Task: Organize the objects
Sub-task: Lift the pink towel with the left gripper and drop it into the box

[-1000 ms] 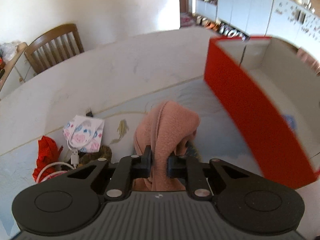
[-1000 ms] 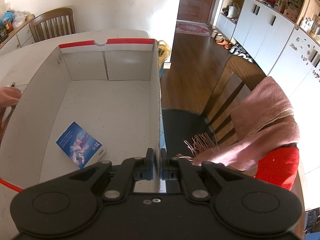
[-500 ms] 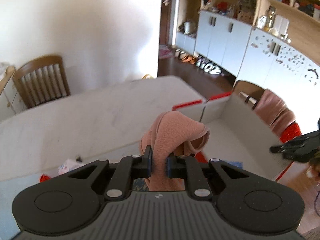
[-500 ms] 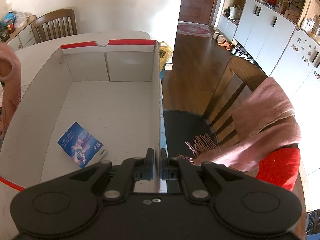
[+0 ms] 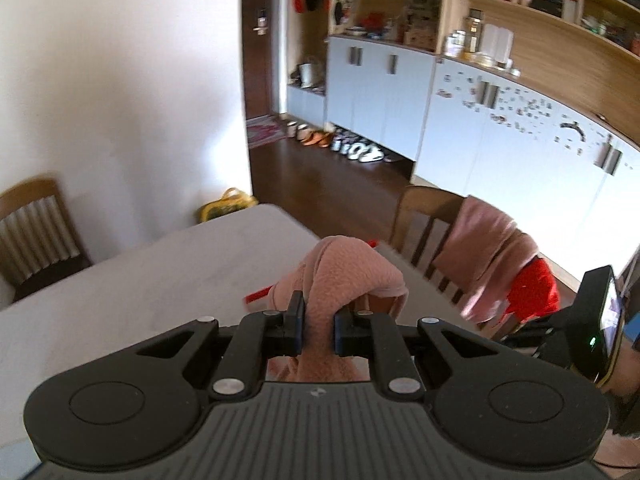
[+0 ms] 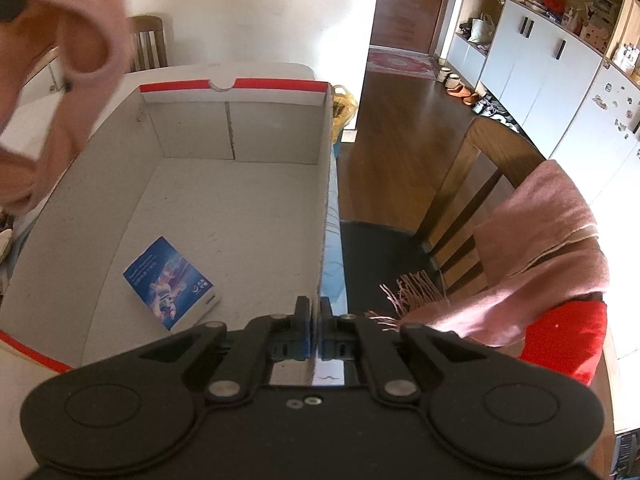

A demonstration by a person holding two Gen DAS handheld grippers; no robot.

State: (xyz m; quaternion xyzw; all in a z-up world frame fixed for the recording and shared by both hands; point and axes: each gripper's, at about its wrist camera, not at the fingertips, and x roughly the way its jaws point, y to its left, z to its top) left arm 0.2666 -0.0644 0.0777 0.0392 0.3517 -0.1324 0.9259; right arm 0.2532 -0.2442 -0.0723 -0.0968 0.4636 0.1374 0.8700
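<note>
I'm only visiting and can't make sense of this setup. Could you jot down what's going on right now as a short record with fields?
Left hand-held gripper: shut on a fuzzy pink cloth, held in the air
Right hand-held gripper: shut on the near wall of the red-edged white cardboard box
Box contents: one blue printed booklet, lying flat
Beside the box: wooden chair draped with a pink fringed scarf

Ahead and right of our right tongs we see a wooden chair (image 6: 472,184) draped with a pink fringed scarf (image 6: 540,248) over something red (image 6: 568,336). Beyond our left tongs, shoes (image 5: 352,148) line the white cabinets (image 5: 500,152); another chair (image 5: 36,228) stands far left.
</note>
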